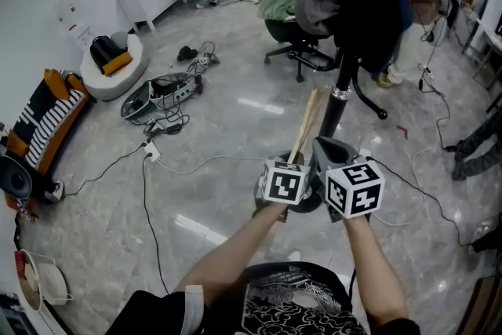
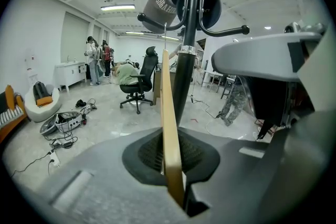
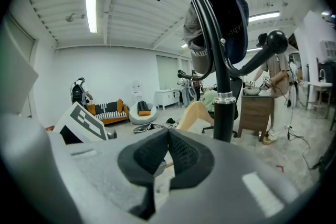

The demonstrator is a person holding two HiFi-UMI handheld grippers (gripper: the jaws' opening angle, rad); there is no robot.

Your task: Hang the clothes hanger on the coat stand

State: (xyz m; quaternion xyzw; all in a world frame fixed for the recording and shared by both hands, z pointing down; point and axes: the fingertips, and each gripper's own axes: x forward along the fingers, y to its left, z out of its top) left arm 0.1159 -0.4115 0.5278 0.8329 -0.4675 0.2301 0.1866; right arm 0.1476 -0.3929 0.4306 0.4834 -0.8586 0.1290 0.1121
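One hanger [image 2: 167, 86] edge-on in left gripper [image 2: 171, 150], coat stand [image 2: 185, 81] just behind

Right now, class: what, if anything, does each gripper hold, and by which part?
Left gripper grips the pale wooden clothes hanger by its lower end; right gripper holds nothing.

Pale wooden clothes hanger [image 2: 169, 128] stands almost upright, seen edge-on from the left gripper view, clamped between the dark fingers [image 2: 149, 152] of the left gripper [image 2: 173, 157]. In the head view it slants up just beside the coat stand [image 1: 339, 94] and hangs on none of its arms. The stand is black, with a chrome collar on its pole and curved, ball-tipped arms. It stands upright on the pale marble floor [image 1: 235, 137], its top loaded with a grey cap [image 2: 160, 2] and dark garments [image 1: 369, 4].
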